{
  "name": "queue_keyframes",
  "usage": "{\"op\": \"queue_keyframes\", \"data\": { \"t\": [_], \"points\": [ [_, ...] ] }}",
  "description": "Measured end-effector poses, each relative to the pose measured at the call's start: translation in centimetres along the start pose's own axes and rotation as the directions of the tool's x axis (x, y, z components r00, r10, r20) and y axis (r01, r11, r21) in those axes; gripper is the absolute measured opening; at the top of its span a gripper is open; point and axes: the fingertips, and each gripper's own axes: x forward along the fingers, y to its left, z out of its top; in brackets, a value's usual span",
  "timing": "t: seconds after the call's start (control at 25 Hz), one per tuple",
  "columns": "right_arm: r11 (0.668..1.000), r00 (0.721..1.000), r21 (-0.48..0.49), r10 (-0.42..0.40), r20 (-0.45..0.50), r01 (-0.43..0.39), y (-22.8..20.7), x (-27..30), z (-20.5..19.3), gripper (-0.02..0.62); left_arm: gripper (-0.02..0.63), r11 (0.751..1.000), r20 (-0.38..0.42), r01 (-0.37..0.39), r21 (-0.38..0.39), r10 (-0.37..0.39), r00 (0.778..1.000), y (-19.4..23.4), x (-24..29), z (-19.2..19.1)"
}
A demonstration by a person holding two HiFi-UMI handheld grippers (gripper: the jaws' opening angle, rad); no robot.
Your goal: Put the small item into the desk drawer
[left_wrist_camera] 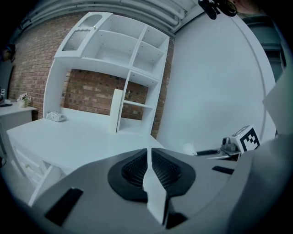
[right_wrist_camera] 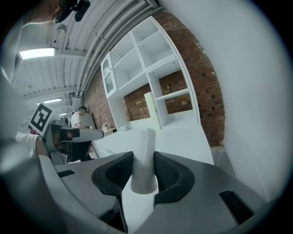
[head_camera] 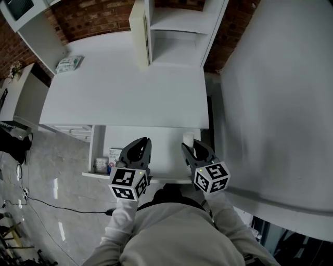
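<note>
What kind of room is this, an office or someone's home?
Probably a study or office corner, though I can't tell if it is in a home: a white desk with an open drawer, a white shelf unit on top, and a brick wall behind.

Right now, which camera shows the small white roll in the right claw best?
The right gripper view: the white roll stands upright, large and central, pinched between the right claw's pads. The head view shows only its top past the claw tips. The left gripper view shows it as a small speck far right.
</note>
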Motion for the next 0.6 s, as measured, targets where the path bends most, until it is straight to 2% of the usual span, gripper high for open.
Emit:
{"op": "queue_keyframes", "data": {
  "t": [0.32, 0.6],
  "points": [
    [0.996, 0.99, -0.068, 0.051, -0.13, -0.06, 0.5, 3.3, -3.5, 0.16, 0.041, 0.999, -0.004, -0.04, -0.015, 0.04, 0.999, 1.2, -0.2, -0.3],
    [0.984, 0.963, -0.131, 0.084, -0.255, -0.12, 1.1, 5.7, -6.9, 0.16, 0.041, 0.997, -0.012, -0.07, -0.027, 0.07, 0.998, 1.9, -0.7, -0.7]
  ]
}}
